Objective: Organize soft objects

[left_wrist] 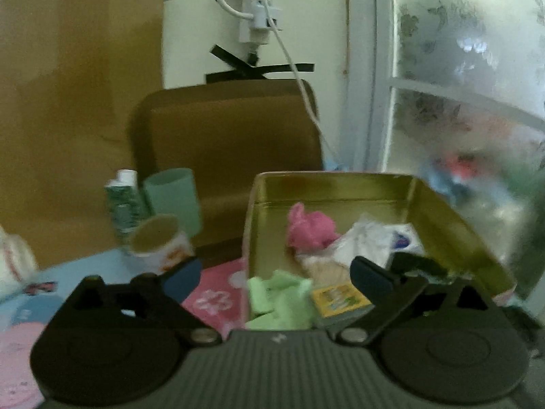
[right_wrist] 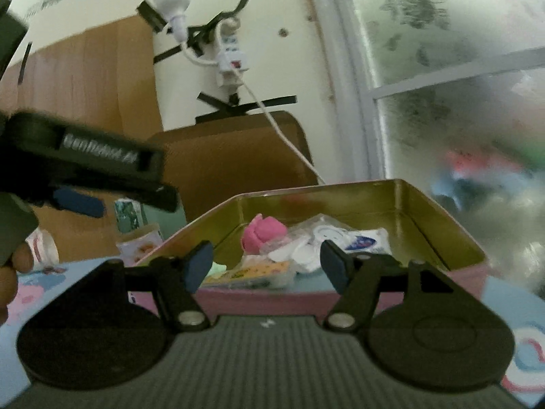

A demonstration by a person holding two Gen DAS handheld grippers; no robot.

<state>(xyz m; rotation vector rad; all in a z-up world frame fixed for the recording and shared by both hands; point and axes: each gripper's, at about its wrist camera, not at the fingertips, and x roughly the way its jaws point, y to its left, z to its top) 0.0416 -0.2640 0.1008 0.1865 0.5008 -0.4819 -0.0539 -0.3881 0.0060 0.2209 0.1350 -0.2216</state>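
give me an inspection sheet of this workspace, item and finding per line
surface: blue and pink patterned cloth under everything
job's things: open tin box holds pink soft item, green cloth, white packets, yellow packet
clutter: teal cup, paper cup lying on its side, tube, all left of the box
grippers: left gripper open above the box's near edge, nothing between the fingers; right gripper open, empty, before the box
cables: white cable runs from wall power strip down behind the box
surroundings: frosted window, brown board

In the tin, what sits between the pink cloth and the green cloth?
In the left wrist view, a beige soft item lies between pink cloth and green cloth.
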